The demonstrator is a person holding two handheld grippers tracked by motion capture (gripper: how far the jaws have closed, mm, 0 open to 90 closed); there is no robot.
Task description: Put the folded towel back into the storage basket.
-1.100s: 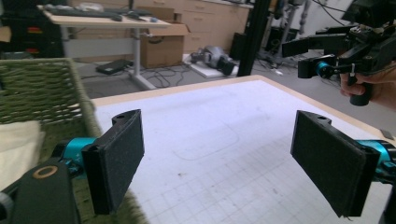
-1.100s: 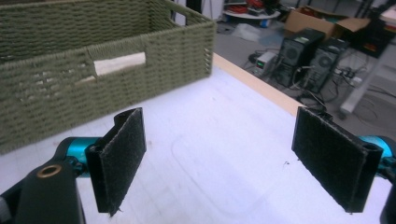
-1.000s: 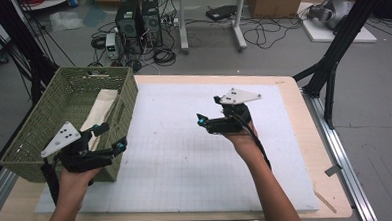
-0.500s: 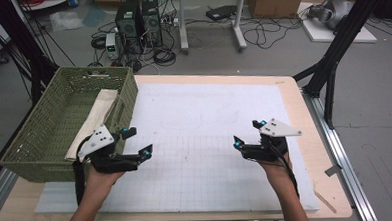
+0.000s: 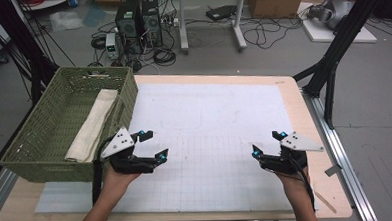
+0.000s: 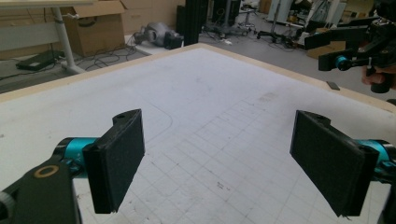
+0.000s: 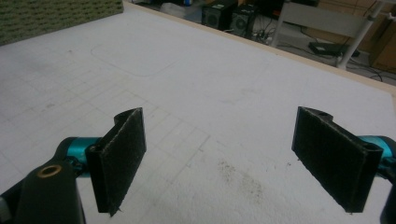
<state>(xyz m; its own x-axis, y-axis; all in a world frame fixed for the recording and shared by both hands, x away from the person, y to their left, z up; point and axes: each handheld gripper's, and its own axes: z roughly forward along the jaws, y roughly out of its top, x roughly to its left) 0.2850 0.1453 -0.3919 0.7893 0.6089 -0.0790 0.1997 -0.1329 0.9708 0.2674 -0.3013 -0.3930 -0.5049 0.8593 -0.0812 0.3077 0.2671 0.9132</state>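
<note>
A green woven basket (image 5: 126, 96) stands at the table's left side, and a folded cream cloth (image 5: 92, 126) lies inside it. Just right of the basket's near corner, my left gripper (image 5: 154, 145) hovers over the white gridded mat (image 5: 209, 115), open and holding nothing. Its jaws stand wide apart in the left gripper view (image 6: 219, 163). My right gripper (image 5: 266, 144) is near the mat's front right corner, also open with nothing in it (image 7: 219, 158). The right gripper (image 6: 355, 51) also shows far off in the left gripper view. A corner of the basket (image 7: 56, 14) appears in the right gripper view.
The mat covers most of the wooden tabletop (image 5: 317, 185). A faint rounded outline (image 5: 182, 122) is drawn on the mat's middle. Black frame struts (image 5: 332, 64) stand off the right edge. Computer towers (image 5: 137, 20) and cables lie on the floor behind.
My left gripper came away from the basket's near rim and moved right over the mat. My right gripper moved from the mat's middle to the front right.
</note>
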